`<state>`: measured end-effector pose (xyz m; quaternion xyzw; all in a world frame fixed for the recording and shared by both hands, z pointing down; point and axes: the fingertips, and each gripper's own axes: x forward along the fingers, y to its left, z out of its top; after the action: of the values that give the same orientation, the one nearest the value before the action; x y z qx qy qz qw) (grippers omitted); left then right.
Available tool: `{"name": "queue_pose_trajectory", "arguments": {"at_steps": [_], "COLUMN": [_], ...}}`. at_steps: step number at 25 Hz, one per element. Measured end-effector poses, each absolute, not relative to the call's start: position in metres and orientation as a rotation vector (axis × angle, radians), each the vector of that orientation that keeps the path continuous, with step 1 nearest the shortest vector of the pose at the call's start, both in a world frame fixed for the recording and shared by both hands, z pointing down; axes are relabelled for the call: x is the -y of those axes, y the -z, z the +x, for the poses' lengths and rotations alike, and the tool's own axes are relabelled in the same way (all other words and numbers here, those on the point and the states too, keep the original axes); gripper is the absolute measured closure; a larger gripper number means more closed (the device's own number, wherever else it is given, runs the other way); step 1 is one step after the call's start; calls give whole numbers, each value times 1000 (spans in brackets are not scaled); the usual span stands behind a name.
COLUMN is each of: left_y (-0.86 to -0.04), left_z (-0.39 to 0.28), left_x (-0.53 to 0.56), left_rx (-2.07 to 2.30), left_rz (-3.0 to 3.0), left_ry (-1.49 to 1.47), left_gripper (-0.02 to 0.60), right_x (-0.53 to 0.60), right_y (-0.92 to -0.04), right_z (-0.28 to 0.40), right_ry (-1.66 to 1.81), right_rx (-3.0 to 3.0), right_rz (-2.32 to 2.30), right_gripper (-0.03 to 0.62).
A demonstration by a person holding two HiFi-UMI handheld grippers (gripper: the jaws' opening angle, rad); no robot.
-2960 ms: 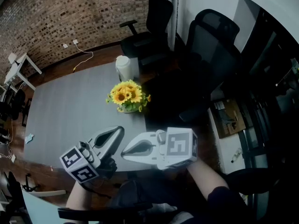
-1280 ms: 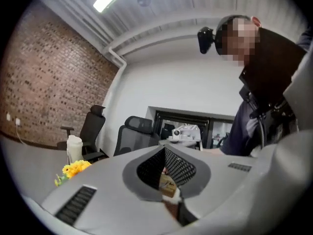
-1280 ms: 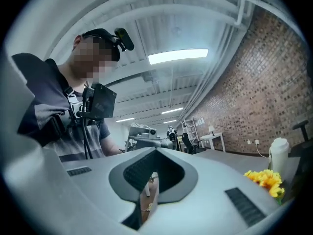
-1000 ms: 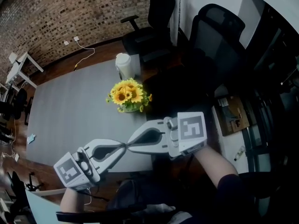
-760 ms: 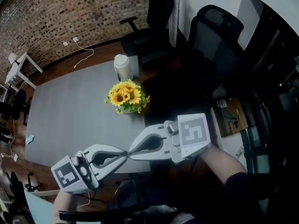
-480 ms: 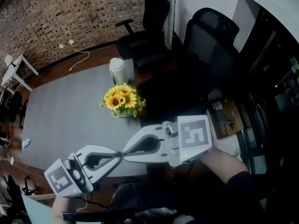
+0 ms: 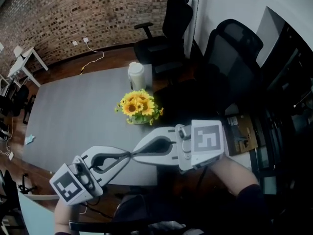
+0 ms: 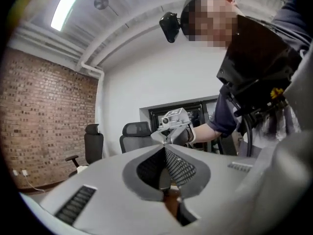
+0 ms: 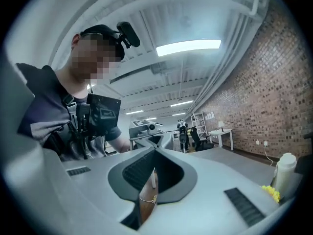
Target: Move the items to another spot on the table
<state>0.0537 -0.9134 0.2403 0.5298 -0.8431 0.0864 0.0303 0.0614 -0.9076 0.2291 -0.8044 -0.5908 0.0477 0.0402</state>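
Sunflowers (image 7: 138, 105) in small pot (image 7: 140, 120); white lidded cup (image 7: 136, 75) near.

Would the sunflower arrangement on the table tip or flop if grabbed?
Likely top-heavy: the sunflower arrangement spreads wider than its small base, so a high push could tip it. The blooms look soft and would probably bend; the base seems the firmer hold.
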Motion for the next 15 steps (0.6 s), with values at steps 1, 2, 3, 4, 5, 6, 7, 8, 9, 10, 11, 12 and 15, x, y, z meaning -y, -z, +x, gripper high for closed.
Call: {"name": "queue_pose_trajectory", "arguments": {"at_steps": [1,2,3,4,5,6,7,8,9,10,11,12,15], "left_y": [-241,-241,-243,-245,-249,-253,-256,-257,-256,-255,-254,-254,-255], "left_z": [53,52,51,50,49,49,49,49,48,48,48,49,51], "left_x": [910,906,902,897,892,886,879,870,861,851,840,830,798], "left_rx": [2609,2619,2624,2626,2625,2626,2633,2647,2667,2688,2707,2721,2754], "left_rz": [1608,1587,1564,1535,1497,1453,1410,1370,1334,1300,1266,1232,1160], "left_ry": [-267,-263,-268,-288,-315,-337,-345,-338,-324,-312,-309,-319,-359], "left_gripper": [572,572,572,572,572,572,572,572,572,573,574,574,572], "right_x": [905,902,898,894,890,885,879,872,864,855,847,838,808], "right_y": [-230,-232,-234,-239,-245,-252,-258,-263,-266,-267,-267,-266,-255], "right_z": [60,58,55,53,51,49,48,48,49,50,52,52,52], "right_ry": [-151,-141,-113,-69,-11,51,104,139,160,172,183,195,220], "right_rx": [1801,1799,1801,1808,1816,1824,1825,1818,1808,1799,1795,1797,1813], "right_rz": [-2480,-2492,-2495,-2487,-2470,-2453,-2442,-2441,-2445,-2451,-2456,-2461,-2482], "right_gripper": [595,595,597,597,597,597,597,597,597,597,597,597,597]}}
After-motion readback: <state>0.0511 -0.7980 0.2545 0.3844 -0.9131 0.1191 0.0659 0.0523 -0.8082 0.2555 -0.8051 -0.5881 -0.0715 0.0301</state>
